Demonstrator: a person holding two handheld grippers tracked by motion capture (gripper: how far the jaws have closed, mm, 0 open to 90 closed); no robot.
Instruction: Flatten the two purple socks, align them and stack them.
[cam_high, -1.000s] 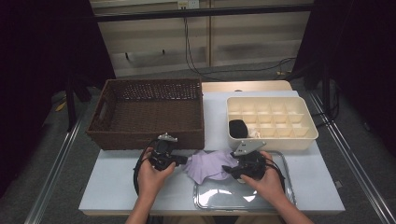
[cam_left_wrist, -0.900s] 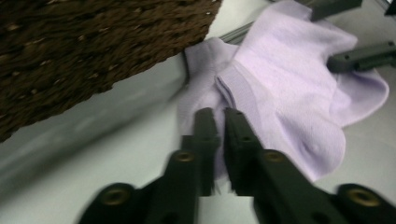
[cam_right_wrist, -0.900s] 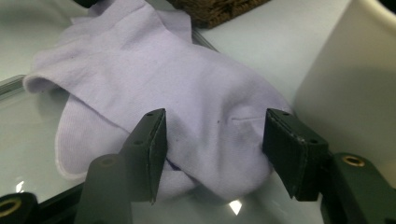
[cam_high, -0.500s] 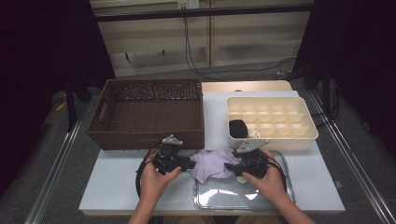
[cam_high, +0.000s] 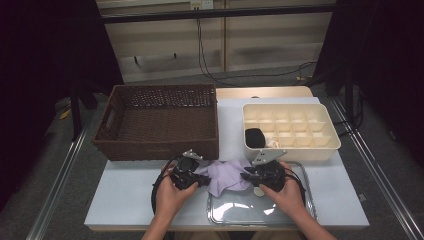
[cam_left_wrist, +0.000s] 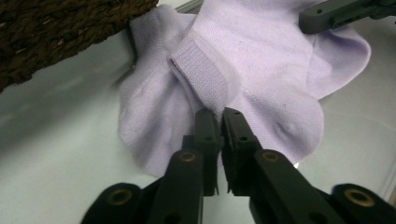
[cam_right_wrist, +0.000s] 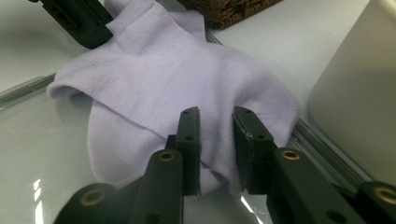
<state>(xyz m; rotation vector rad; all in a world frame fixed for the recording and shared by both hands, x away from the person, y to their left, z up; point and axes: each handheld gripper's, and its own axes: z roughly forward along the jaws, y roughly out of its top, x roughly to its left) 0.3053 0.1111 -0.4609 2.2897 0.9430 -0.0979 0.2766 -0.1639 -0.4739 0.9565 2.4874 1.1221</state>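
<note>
High view: overhead, looking toward 12 o'clock; gripper views close in, both sharing sock (cam_left_wrist: 219, 60).

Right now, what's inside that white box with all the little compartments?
The box holds a black bundle in a front-left compartment and something pale beside it. The other cells look empty; the front wall hides the nearest cells' floors.

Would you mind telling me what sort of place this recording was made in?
Probably a lab or workshop data-collection station, not a home: a white work table on a metal frame, dark curtains at both sides, and loose cables running along the bare wall behind. On it sit a wicker basket, a compartment box and lilac socks.
</note>
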